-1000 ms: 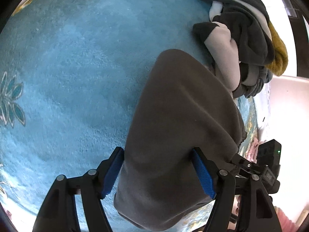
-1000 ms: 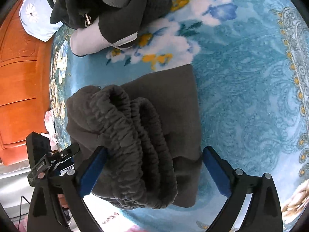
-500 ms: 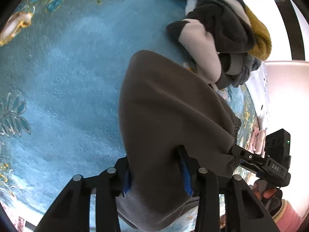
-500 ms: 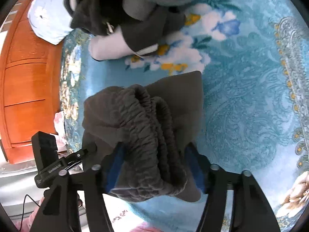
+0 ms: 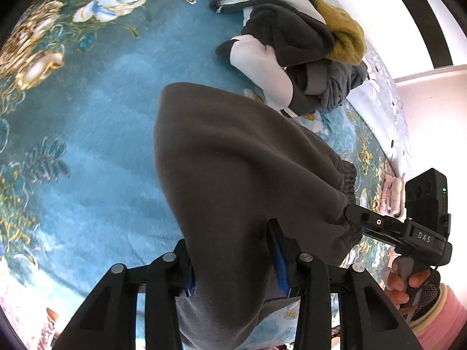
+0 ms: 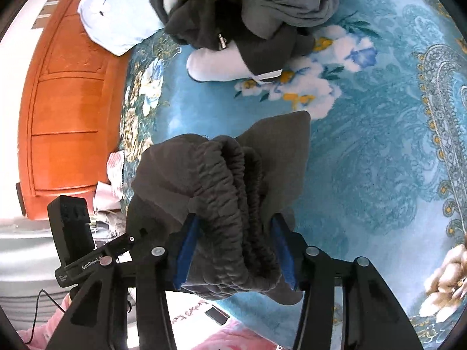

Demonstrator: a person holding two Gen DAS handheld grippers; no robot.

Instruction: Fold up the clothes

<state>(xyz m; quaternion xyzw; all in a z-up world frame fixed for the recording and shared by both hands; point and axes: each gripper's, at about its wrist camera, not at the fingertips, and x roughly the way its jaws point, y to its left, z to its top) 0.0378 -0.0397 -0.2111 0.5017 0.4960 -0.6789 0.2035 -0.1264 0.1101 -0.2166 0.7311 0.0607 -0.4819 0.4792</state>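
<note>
- A blue plush blanket with gold and white flowers spreads under and ahead of both tongs.
- An orange wooden panelled board stands left of the right tongs.
- A white wall with a dark vertical strip shows far right of the left tongs, brightly lit.
- A pale flowered sheet lies along the blanket's far edge.

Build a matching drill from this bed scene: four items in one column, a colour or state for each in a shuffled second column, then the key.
1. folded grey-brown sweatpants
2. left gripper
3. fuzzy garment in the clothes pile
4. plush floral blanket

A. mustard yellow
B. blue
C. held at both ends
D. shut on cloth

Pairs: 1-C, 2-D, 3-A, 4-B. The right gripper clamps the elastic waistband.
</note>
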